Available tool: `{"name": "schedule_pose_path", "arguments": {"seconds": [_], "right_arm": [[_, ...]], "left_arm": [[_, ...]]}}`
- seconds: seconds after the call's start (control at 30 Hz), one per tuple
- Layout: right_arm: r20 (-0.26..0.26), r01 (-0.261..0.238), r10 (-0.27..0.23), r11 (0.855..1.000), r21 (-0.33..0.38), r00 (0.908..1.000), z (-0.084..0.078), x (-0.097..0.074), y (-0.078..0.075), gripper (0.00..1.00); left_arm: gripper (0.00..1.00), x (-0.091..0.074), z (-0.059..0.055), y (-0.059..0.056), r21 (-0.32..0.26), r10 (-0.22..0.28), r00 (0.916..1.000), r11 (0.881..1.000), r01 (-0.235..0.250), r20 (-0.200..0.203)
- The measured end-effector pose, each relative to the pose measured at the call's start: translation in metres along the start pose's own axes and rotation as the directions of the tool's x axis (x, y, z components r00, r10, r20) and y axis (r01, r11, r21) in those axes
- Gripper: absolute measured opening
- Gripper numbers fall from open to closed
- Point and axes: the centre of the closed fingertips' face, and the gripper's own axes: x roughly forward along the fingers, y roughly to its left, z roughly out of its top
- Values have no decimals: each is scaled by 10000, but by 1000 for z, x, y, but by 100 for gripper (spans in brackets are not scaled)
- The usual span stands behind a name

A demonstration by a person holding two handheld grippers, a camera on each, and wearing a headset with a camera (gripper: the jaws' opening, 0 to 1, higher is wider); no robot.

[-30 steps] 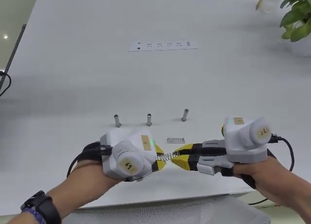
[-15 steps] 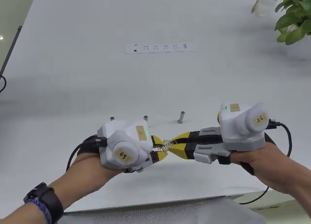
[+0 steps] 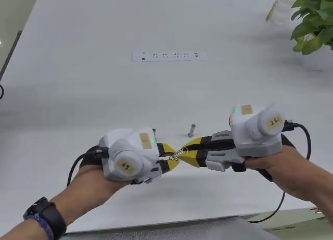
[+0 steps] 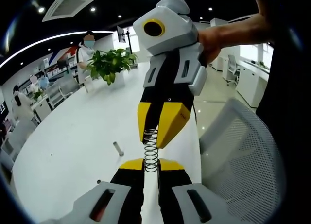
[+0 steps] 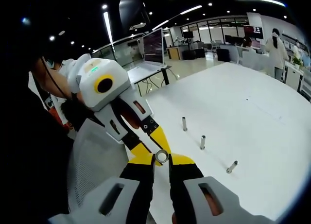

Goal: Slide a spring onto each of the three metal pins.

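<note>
A small steel spring (image 3: 179, 155) hangs in the air between my two grippers, above the white table (image 3: 104, 94). My left gripper (image 3: 172, 159) is shut on one end and my right gripper (image 3: 187, 151) is shut on the other, tip to tip. In the left gripper view the spring (image 4: 151, 150) rises from my jaws into the right gripper's yellow jaws. In the right gripper view the spring (image 5: 162, 156) shows end-on. One metal pin (image 3: 191, 130) stands just beyond the grippers. The top of a second pin (image 3: 154, 130) peeks over the left gripper. Three pins (image 5: 202, 142) stand in a row.
A white power strip (image 3: 169, 56) lies further back on the table. A potted plant (image 3: 309, 21) stands at the far right corner. A mesh chair back (image 4: 243, 156) sits below the table's near edge. Cables trail from both grippers.
Both grippers have risen and moved away from me with the spring held between them. They now cover the left pins and the loose spring that lay on the table.
</note>
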Motion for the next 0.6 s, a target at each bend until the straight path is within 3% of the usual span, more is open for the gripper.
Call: {"name": "schedule_pose_path", "arguments": {"seconds": [0.3,0.5,0.6], "right_arm": [[-485,-276,225,9938,-1074,9986,7,-12,-5,16],[-1103,-726,511,9770,-2007,9926,11,-19,-3,18],[-1583,-1083,675,9580,-2655,9851,12,-20,1,18]], "left_arm": [[2,-3,14,5,-117,-25,9989,9999,30,474],[2,-4,25,4,-128,-194,9968,9997,204,771],[2,-4,29,2,-119,-278,9955,9995,290,903]]}}
